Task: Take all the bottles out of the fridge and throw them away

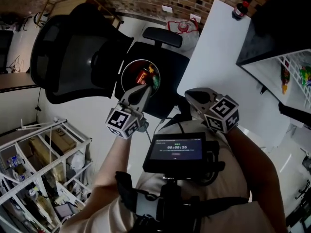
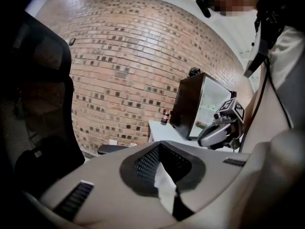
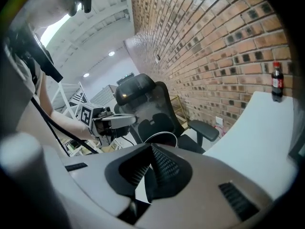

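A round bin [image 1: 127, 68] with bottles [image 1: 146, 75] inside stands on the seat of a black office chair [image 1: 73, 57]. My left gripper [image 1: 142, 91] is shut and empty, its tips just above the bin's near rim. My right gripper [image 1: 192, 95], also shut and empty, hovers to the right, at the near corner of the white table [image 1: 218, 57]. A cola bottle [image 1: 239, 8] stands at the table's far end, beside the black fridge [image 1: 272, 28]. The fridge's door is open, and several bottles [image 1: 285, 79] stand on its white shelf. In the gripper views both pairs of jaws [image 2: 160, 148] [image 3: 152, 149] meet with nothing between them.
A brick wall [image 2: 119, 56] runs behind the chair and table. A white wire rack [image 1: 39, 164] full of oddments stands at the lower left. A screen [image 1: 177, 149] hangs on the person's chest. The chair's armrest [image 1: 163, 35] lies between the bin and the wall.
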The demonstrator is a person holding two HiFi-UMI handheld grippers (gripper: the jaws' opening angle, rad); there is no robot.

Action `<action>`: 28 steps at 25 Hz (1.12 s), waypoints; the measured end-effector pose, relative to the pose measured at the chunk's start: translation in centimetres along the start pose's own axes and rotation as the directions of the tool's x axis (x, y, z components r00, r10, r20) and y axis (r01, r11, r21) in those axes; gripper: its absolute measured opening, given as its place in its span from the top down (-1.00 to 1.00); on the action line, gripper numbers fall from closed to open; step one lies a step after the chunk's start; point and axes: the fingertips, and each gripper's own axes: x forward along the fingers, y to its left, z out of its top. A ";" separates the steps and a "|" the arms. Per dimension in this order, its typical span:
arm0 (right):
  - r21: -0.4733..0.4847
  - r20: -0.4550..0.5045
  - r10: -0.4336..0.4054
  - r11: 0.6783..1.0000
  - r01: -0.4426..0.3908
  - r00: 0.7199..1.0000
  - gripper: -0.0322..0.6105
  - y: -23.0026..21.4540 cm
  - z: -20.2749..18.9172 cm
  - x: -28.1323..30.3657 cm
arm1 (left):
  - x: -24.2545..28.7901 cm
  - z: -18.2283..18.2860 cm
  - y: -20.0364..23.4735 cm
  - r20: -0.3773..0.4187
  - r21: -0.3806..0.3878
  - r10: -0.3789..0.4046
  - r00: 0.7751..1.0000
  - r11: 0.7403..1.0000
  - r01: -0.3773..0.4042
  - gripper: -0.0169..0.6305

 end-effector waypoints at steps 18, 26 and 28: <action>0.140 0.307 -0.227 0.971 0.192 0.924 0.89 -4.8 1.3 -13.5 | 11.4 4.6 -15.7 -0.075 0.165 -0.362 0.929 0.914 0.370 0.90; 0.277 0.384 -0.427 0.899 0.340 0.818 0.89 -8.9 -2.5 -24.6 | 17.4 4.8 -26.8 -0.150 0.209 -0.535 0.832 0.805 0.555 0.90; 0.304 0.393 -0.466 0.879 0.367 0.792 0.90 -9.7 -3.5 -27.2 | 18.8 4.4 -29.6 -0.174 0.209 -0.572 0.802 0.774 0.598 0.90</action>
